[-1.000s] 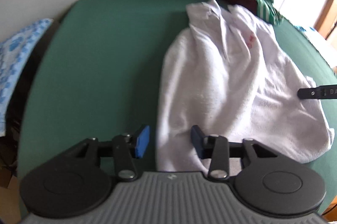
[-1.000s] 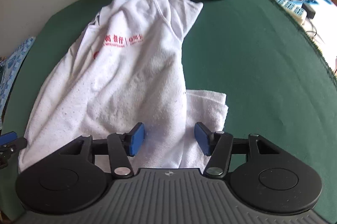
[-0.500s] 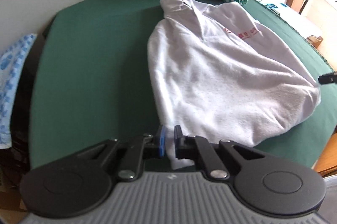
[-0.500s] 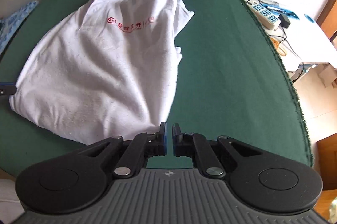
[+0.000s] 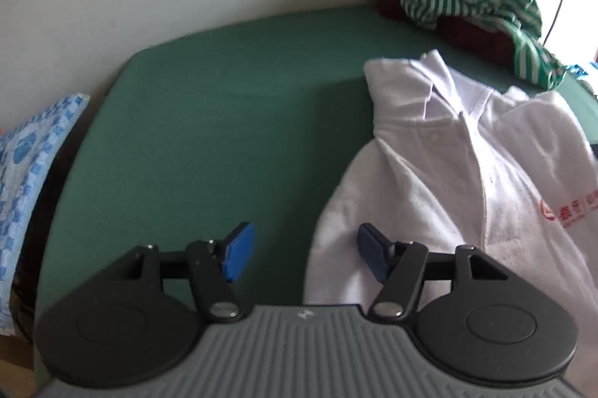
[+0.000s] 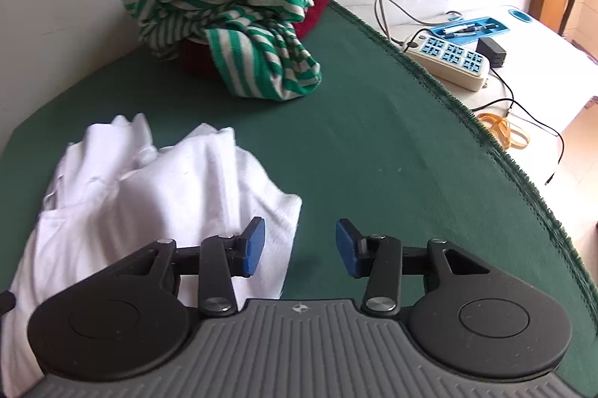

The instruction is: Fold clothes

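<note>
The white polo shirt (image 5: 467, 196) lies on the green table (image 5: 224, 136), bare cloth open along both its side edges. Left gripper (image 5: 304, 258) straddles the shirt's left edge, right gripper (image 6: 301, 246) its right edge; both jaws are opening, gripping nothing. Beyond the collar sits a striped garment (image 6: 239, 13)

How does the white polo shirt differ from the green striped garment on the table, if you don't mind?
The white polo shirt is plain with a red chest logo; the green striped garment has green and pale bands. The white polo shirt lies spread out near the grippers; the green striped garment sits bunched in a heap by the wall. Both rest on the green table.
</note>
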`<state>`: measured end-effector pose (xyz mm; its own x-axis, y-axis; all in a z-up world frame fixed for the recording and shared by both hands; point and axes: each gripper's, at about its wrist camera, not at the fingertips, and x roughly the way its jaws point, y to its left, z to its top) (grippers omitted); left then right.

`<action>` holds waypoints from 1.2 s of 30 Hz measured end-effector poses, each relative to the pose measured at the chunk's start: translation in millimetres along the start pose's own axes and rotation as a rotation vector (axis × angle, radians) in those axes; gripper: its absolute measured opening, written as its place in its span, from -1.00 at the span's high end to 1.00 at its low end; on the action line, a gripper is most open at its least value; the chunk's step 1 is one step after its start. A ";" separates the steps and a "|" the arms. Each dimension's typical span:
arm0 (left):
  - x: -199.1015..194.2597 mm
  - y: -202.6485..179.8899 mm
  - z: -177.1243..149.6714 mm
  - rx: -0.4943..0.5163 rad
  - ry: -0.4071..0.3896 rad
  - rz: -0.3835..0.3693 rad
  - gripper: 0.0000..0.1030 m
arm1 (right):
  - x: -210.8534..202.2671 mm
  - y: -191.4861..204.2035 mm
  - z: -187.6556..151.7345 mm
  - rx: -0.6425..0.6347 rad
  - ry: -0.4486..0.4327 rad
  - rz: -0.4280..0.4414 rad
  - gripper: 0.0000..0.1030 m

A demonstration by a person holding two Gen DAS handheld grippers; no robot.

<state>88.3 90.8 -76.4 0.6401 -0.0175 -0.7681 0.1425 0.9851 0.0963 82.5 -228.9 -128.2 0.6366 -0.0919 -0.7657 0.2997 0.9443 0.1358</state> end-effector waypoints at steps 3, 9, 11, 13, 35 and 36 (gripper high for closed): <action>3.2 -15.9 1.2 -0.009 0.003 -0.004 0.32 | 4.4 8.3 0.2 -0.062 -0.012 0.034 0.30; -18.7 -48.1 -16.5 0.066 -0.017 0.080 0.92 | -15.5 15.8 0.9 -0.171 -0.063 0.114 0.95; -34.0 -49.7 -27.2 0.081 -0.028 0.103 0.94 | -31.8 3.9 4.2 -0.190 -0.120 0.071 0.96; -53.9 -38.8 -39.0 0.057 -0.017 0.098 1.00 | -51.5 -19.3 8.1 -0.190 -0.166 -0.003 0.96; -85.4 17.8 -62.8 -0.029 -0.023 0.145 -0.55 | -19.3 186.1 52.2 -0.405 -0.034 0.340 -0.35; -89.0 19.5 -66.0 -0.023 -0.026 0.164 -0.57 | -6.2 198.4 54.0 -0.413 -0.033 0.313 -0.37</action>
<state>-15.8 122.9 -48.0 0.6724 0.1395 -0.7269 0.0178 0.9788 0.2043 176.3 -58.0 -62.5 0.6750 0.2118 -0.7068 -0.2102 0.9734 0.0909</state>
